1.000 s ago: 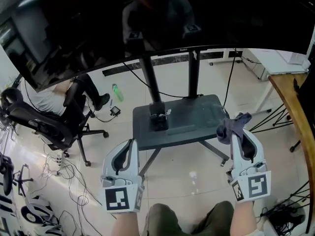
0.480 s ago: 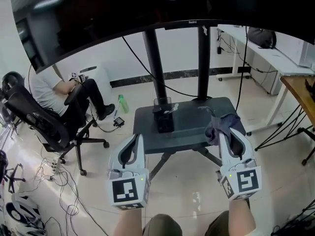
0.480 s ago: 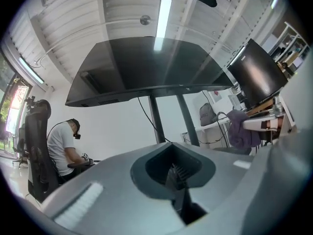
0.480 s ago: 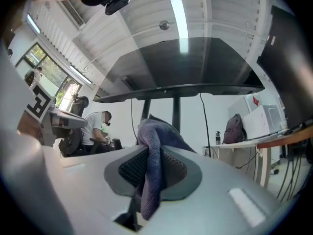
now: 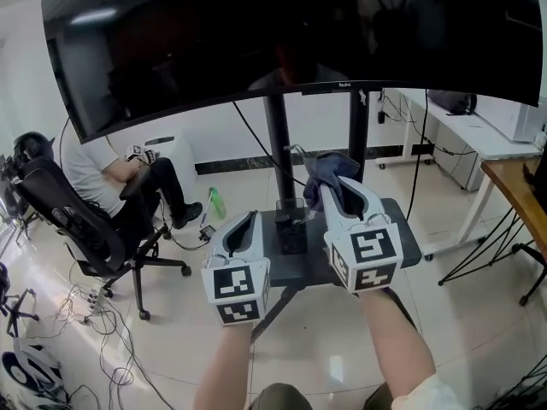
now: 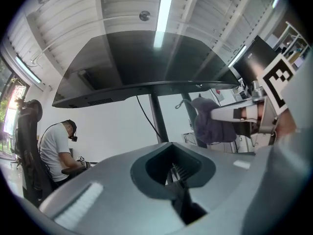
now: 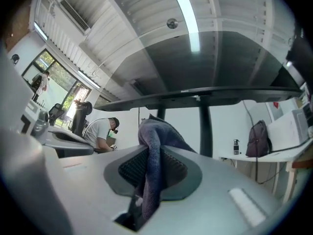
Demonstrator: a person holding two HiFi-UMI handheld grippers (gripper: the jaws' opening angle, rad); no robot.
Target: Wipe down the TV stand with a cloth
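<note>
The TV stand's dark shelf [image 5: 400,229] sits under a big black TV [image 5: 256,41], carried by two black posts [image 5: 279,143]. My right gripper [image 5: 336,184] is raised over the shelf near the posts, shut on a dark blue-grey cloth [image 5: 323,167]. In the right gripper view the cloth [image 7: 155,146] hangs bunched between the jaws of that gripper [image 7: 151,166]. My left gripper [image 5: 246,222] hovers to its left, lower, shut with nothing in it. The left gripper view shows its closed jaws [image 6: 172,173] and, beyond them, the cloth [image 6: 210,125].
A small black box [image 5: 292,234] stands on the shelf. A person [image 5: 96,171] sits in an office chair [image 5: 64,220] at the left, near a green bottle [image 5: 214,202] and floor cables [image 5: 94,314]. A white desk [image 5: 461,131] and wooden tabletop [image 5: 517,186] lie right.
Both grippers have risen and moved forward. The right one carried the cloth left, from the shelf's right edge to over the shelf by the posts. The head view tilted up.
</note>
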